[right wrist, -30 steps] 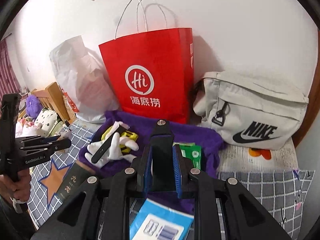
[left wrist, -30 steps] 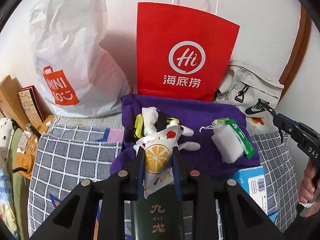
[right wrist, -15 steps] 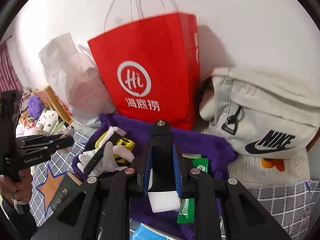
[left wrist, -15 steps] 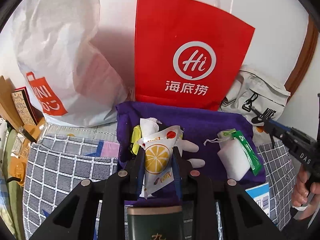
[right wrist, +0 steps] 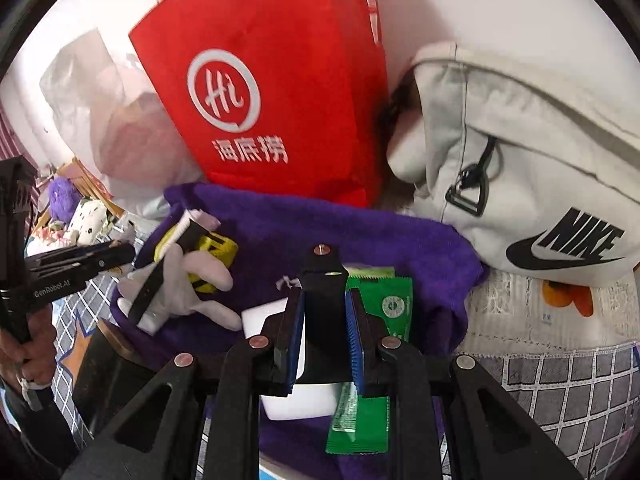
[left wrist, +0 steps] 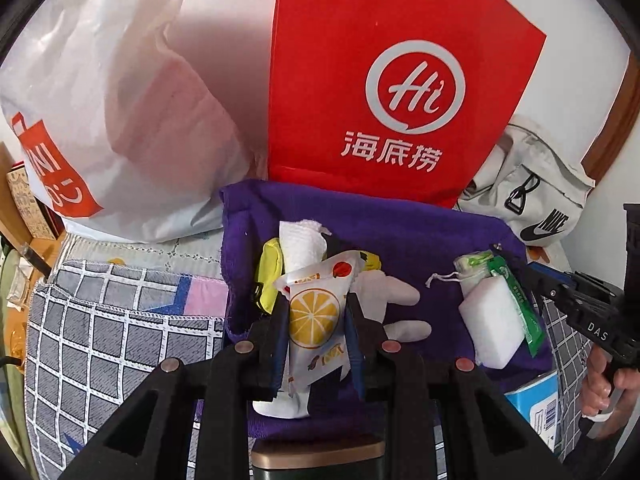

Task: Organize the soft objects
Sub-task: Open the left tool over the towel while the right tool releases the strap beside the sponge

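My left gripper (left wrist: 316,316) is shut on a white packet with an orange slice print (left wrist: 315,312), held above a purple towel (left wrist: 404,240). On the towel lie a white glove (left wrist: 394,292), a yellow item (left wrist: 269,276), a rolled white cloth (left wrist: 302,246), a white sponge block (left wrist: 490,326) and a green packet (left wrist: 516,300). My right gripper (right wrist: 325,320) hangs just above the sponge block (right wrist: 298,400) and green packet (right wrist: 378,308), its blue pads a narrow gap apart with nothing clearly between them. The left gripper shows in the right wrist view (right wrist: 116,256).
A red paper bag (left wrist: 392,80) stands behind the towel. A white plastic bag (left wrist: 100,100) is at the left, a pale Nike bag (right wrist: 540,168) at the right. A blue and white box (left wrist: 540,400) and a dark box (left wrist: 316,460) lie near, on a grey checked cover (left wrist: 100,340).
Both grippers have moved forward and lower toward the towel and the bags. The right gripper has come over the sponge block and green packet. The left keeps its packet.
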